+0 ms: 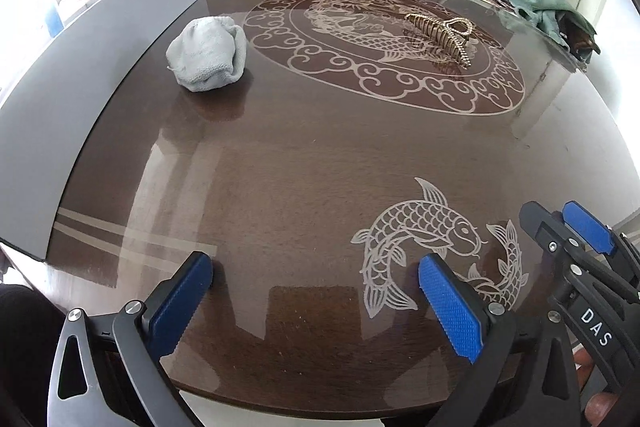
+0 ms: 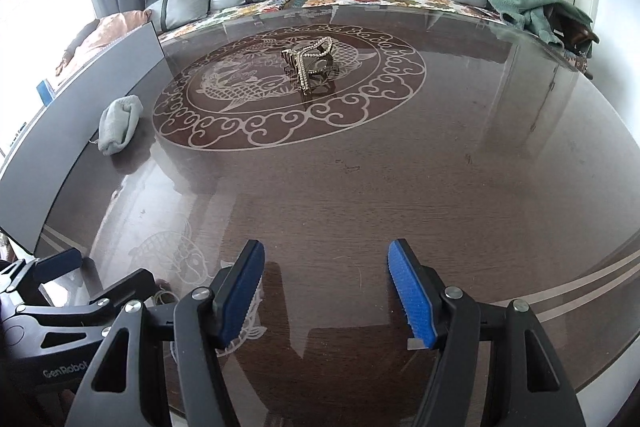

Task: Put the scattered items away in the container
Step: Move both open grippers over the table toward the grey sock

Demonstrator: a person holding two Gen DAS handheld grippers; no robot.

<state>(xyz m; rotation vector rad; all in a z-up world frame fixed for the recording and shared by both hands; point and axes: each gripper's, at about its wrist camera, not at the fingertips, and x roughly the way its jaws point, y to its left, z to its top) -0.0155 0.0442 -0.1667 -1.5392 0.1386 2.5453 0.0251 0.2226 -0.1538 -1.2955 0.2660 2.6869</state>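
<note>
We hold both tongs apart over the surface (image 1: 300, 167), gripping nothing. The left tongs (image 1: 316, 279) and right tongs (image 2: 326, 267) stay well short of the hair clip (image 1: 440, 37) and rolled cloth (image 1: 208, 53).

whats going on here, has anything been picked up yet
Nothing has been picked up yet. A person holds two grippers low over the near edge of a glossy dark table. The left gripper and the right gripper are both open and empty. A rolled grey cloth lies on the table beside a grey board, and a gold hair claw sits on the oval fish pattern in the middle. Neither is being touched.
</note>
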